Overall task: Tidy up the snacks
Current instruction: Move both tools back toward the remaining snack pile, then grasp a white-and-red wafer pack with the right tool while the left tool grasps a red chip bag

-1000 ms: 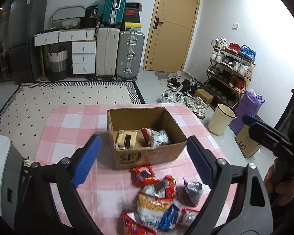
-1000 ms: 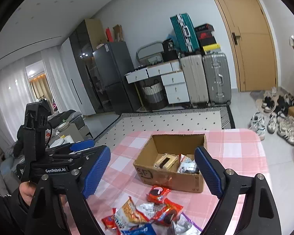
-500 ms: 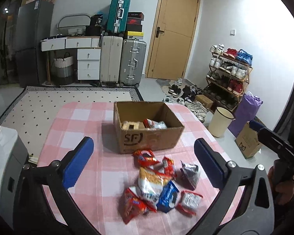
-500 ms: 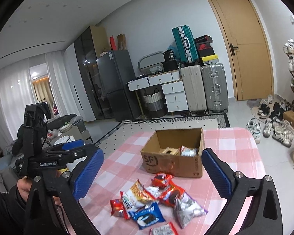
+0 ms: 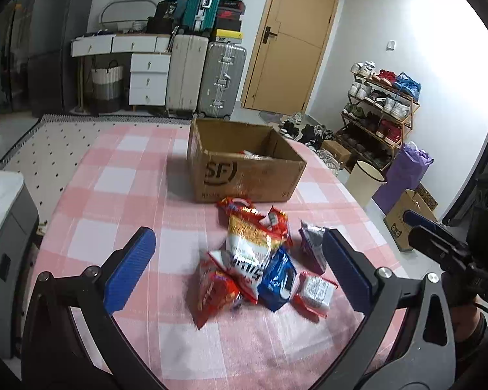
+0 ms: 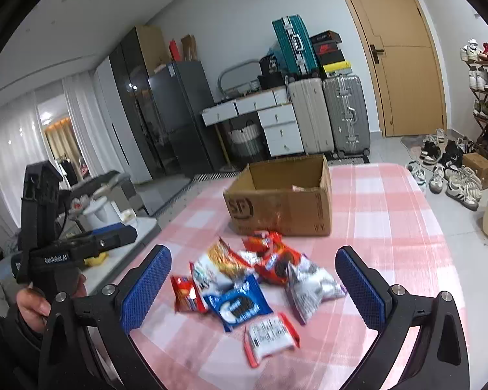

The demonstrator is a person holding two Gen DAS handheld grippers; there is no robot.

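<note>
We note a counter (image 5: pixel 120 195) covered in a pink-and-white checked cloth, with a heap of snack packets (image 5: pixel 260 260) lying near its front edge. Behind the heap stands an open cardboard box (image 5: pixel 244 175), upright, printed with a dark logo on its near wall; a packet or two shows inside, though we cannot tell which kind.

In the heap we pick out a large white-and-orange bag (image 6: pixel 218 266) in the middle, a blue cookie packet (image 6: pixel 239 305) just in front of it, a small red packet (image 6: pixel 185 294) at the left, a red-edged white packet (image 6: pixel 270 338) nearest us, and a silver-and-purple bag (image 6: pixel 312 287) at the right. Most of them overlap or touch; the red-edged white packet lies a little apart.

Our left gripper (image 5: pixel 240 263) hangs above the heap, released, its blue pads (image 5: pixel 130 269) set wide on either side of the packets and touching none. Our right gripper (image 6: pixel 253 289) is likewise released, with its pads (image 6: pixel 361 289) spread around the heap and nothing between them pressed. Both sets of jaws have just been opening.

Suitcases (image 5: pixel 208 78), a wooden door (image 5: pixel 292 39) and a shoe rack (image 5: pixel 380 110) line the far walls.
</note>
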